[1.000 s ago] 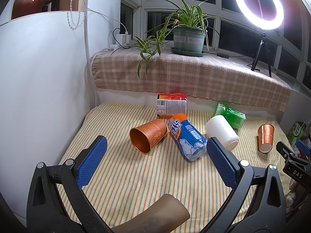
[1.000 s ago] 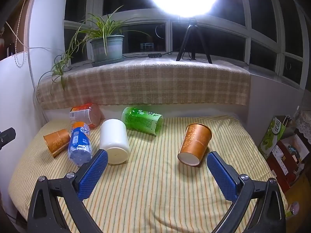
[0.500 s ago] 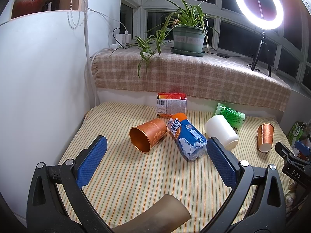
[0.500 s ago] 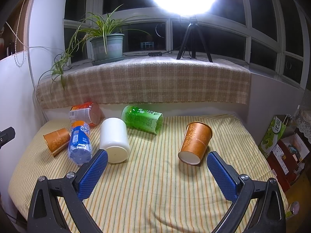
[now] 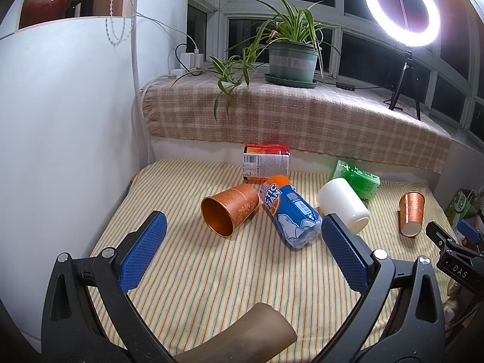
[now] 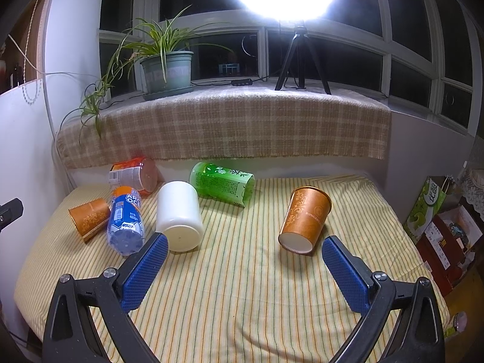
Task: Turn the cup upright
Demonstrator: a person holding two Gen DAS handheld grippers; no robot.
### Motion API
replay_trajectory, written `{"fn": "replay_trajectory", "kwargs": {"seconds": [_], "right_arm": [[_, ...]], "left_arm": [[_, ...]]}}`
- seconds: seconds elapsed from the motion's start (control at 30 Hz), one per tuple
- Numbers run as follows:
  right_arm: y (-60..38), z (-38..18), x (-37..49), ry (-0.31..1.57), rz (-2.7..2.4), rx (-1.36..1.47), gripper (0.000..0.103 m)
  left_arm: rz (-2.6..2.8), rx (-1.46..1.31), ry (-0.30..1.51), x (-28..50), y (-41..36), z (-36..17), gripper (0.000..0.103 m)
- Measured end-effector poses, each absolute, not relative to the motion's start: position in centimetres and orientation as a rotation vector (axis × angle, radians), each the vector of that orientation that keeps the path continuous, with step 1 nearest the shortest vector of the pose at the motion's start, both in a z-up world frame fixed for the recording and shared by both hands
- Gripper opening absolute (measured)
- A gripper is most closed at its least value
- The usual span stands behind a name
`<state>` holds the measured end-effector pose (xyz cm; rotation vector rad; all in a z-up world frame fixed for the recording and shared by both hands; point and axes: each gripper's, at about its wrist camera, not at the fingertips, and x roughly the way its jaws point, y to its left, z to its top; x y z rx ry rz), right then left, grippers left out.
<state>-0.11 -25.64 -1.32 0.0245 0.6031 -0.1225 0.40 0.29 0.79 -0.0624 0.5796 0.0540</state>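
Note:
Two orange paper cups lie on their sides on the striped cloth. One (image 5: 230, 210) lies at the left with its open mouth toward my left gripper (image 5: 243, 246); it also shows in the right wrist view (image 6: 89, 217). The other (image 6: 305, 219) lies at the right with its white base toward my right gripper (image 6: 243, 260); it also shows in the left wrist view (image 5: 411, 213). Both grippers are open, empty and short of the cups.
A white cup (image 6: 180, 214), a blue bottle (image 6: 125, 220), a green bottle (image 6: 222, 181) and a red-labelled container (image 6: 134, 175) lie on the cloth. A plaid-covered sill (image 6: 224, 121) holds a potted plant (image 6: 166, 66) and a ring light tripod (image 6: 299, 57). Boxes (image 6: 441, 220) stand at the right.

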Motion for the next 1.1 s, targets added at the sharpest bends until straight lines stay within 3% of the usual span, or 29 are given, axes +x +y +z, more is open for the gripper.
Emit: {"fn": "replay_trajectory", "kwargs": {"seconds": [1.1], "right_arm": [[-25.7, -1.6, -0.1, 0.624, -0.119, 0.039, 0.103]], "left_arm": [[0.050, -0.063, 0.579, -0.3, -0.7, 0.8, 0.103]]}}
